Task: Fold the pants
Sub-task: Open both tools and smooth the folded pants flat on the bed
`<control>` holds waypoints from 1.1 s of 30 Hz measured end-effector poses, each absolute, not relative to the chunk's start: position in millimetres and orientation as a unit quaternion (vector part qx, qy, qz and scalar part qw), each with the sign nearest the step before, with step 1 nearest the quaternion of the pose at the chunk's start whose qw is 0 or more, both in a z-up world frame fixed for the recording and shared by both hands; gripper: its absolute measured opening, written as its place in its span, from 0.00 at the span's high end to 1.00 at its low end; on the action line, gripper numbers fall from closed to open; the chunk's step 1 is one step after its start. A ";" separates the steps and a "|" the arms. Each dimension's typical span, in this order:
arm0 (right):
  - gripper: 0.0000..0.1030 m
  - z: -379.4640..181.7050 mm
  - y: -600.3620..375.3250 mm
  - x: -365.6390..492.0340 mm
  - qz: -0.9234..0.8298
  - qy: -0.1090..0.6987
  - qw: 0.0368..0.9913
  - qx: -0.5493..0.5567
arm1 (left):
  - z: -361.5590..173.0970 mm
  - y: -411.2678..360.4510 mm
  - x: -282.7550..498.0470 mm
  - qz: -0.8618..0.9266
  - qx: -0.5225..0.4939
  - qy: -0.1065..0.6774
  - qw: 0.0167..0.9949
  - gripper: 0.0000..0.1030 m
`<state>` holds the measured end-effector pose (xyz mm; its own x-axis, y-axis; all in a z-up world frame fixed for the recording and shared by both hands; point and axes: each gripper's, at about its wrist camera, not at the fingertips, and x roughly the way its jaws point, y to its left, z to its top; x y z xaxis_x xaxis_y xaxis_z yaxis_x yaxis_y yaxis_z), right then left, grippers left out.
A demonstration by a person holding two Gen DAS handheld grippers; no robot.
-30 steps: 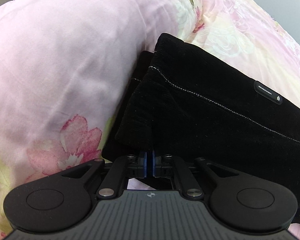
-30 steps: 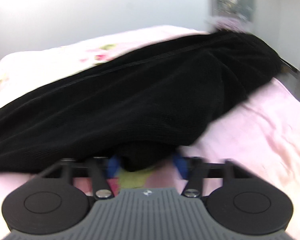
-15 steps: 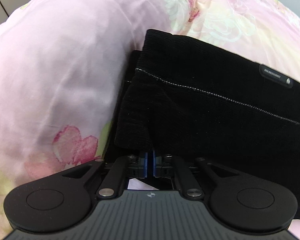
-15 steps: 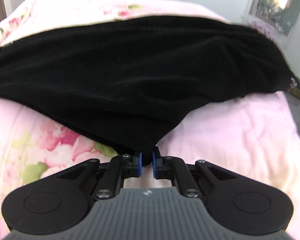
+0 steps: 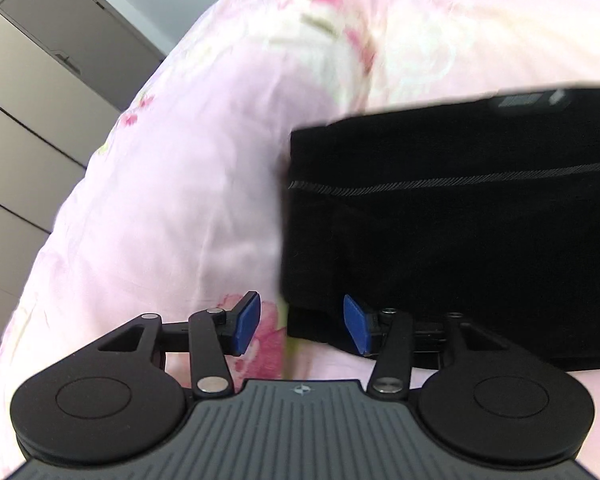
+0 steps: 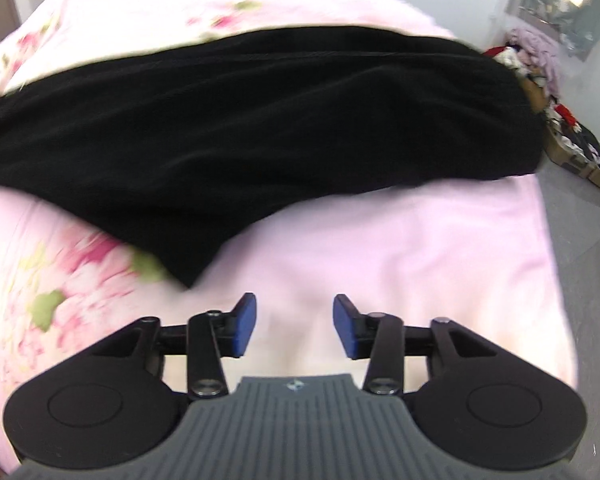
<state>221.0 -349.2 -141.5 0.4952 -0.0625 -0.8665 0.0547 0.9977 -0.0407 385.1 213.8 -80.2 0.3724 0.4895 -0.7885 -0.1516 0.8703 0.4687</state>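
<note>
Both grippers are letting go — your left gripper [image 5: 300, 326] and right gripper [image 6: 294, 330] are opening with nothing pinched, the black pants [image 6: 260, 120] lying folded lengthwise across the pink bed [image 6: 400, 248]. This fold looks finished; next, probably regrasp one end — square and even — for the crosswise fold.

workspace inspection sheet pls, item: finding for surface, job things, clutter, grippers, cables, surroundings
surface: pink floral bedspread, soft and rumpled.
job's things: black pants lie across the bed; a squared edge with a pale stitch line and a small label shows in the left wrist view.
clutter: nothing seen on the bed.
grippers: left gripper opening, pants edge just beyond its pads, not pinched; right gripper opening over bare bedspread.
cables: nothing seen.
surroundings: pale cabinet doors; boxes of mixed items on the floor.
</note>
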 end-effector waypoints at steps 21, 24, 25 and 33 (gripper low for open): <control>0.34 -144.2 -575.9 325.4 -0.039 0.425 0.890 0.156 | -119.3 -105.1 409.7 -0.081 0.105 0.543 0.829 0.45; 0.44 -160.4 -588.1 333.9 0.008 0.421 0.890 0.173 | -142.5 -111.8 415.7 -0.067 0.115 0.553 0.823 0.46; 0.52 -163.2 -592.2 336.1 0.024 0.421 0.888 0.183 | -145.7 -112.9 415.3 -0.064 0.114 0.553 0.823 0.46; 0.91 -126.2 -542.2 351.6 0.035 0.441 0.896 -0.038 | -150.3 -117.6 414.8 -0.059 0.118 0.562 0.817 0.46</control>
<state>351.6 -542.2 -126.2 0.6095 0.0289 -0.7923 -0.0950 0.9948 -0.0368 414.8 -117.6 -150.3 0.3623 0.0364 -0.9313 0.2295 0.9650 0.1270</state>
